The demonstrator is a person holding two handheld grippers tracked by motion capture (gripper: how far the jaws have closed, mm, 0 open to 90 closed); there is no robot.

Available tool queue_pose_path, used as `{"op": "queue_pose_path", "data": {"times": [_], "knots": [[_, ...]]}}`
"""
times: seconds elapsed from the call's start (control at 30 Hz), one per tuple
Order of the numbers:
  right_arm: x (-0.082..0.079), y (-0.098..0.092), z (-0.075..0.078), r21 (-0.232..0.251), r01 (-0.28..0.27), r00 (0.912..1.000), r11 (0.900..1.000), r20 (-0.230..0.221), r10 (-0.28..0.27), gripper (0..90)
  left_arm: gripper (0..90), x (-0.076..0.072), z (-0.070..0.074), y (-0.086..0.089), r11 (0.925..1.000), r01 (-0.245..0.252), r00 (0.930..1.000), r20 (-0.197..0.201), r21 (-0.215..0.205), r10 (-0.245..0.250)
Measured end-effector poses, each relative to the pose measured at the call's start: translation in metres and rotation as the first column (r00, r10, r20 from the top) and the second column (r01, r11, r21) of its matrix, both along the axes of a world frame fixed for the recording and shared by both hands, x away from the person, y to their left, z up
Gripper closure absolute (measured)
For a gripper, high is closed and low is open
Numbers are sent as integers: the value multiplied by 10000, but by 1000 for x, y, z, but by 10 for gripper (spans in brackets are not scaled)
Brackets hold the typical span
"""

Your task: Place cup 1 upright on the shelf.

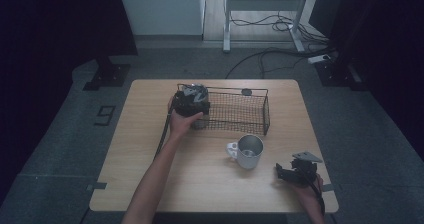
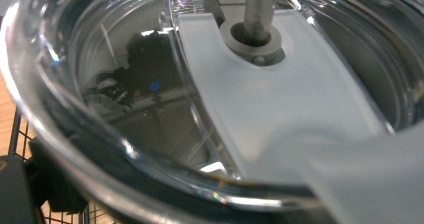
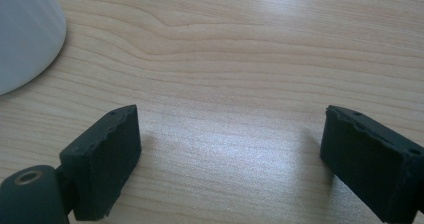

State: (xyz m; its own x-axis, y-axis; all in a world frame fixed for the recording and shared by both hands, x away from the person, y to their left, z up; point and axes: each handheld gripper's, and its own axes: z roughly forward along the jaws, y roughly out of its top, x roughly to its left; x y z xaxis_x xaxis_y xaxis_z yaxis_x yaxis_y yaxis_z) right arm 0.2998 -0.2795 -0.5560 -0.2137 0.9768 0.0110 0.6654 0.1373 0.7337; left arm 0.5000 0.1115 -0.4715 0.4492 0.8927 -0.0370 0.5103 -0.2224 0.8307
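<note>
At the left end of the wire basket (image 1: 250, 115), the left gripper (image 1: 191, 100) is held down over a clear lid (image 2: 150, 134) with a grey slider; the lid is very close to its camera. I cannot tell if its jaws grip it. The steel mug (image 1: 248, 151) stands in front of the basket. The right gripper (image 3: 230, 159) rests near the table's (image 1: 150, 149) right corner, with its jaws wide apart and empty.

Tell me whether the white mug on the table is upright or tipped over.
Upright. In the high view the white mug stands on the wooden table in front of the wire basket, round mouth facing up and handle at its side.
</note>
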Motion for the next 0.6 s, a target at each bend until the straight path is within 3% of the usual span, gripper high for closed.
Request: {"op": "queue_pose_path", "data": {"times": [0.17, 0.27, 0.6], "knots": [[0, 0, 0, -7, -11, 10000, 10000, 8, 11, 89, 29, 0, 0, 2, 10000, 3, 10000, 26, -76, -3], [0, 0, 0, 1, 1, 10000, 10000, 0, -1, 89, 0, -3, 2, 2, 9993, -339, 9986, 400, -161, 345], [0, 0, 0, -8, -8, 10000, 10000, 8, 8, 90, 0, -13, 13, 9, 9987, 4, 9980, 635, -517, 29]]}}
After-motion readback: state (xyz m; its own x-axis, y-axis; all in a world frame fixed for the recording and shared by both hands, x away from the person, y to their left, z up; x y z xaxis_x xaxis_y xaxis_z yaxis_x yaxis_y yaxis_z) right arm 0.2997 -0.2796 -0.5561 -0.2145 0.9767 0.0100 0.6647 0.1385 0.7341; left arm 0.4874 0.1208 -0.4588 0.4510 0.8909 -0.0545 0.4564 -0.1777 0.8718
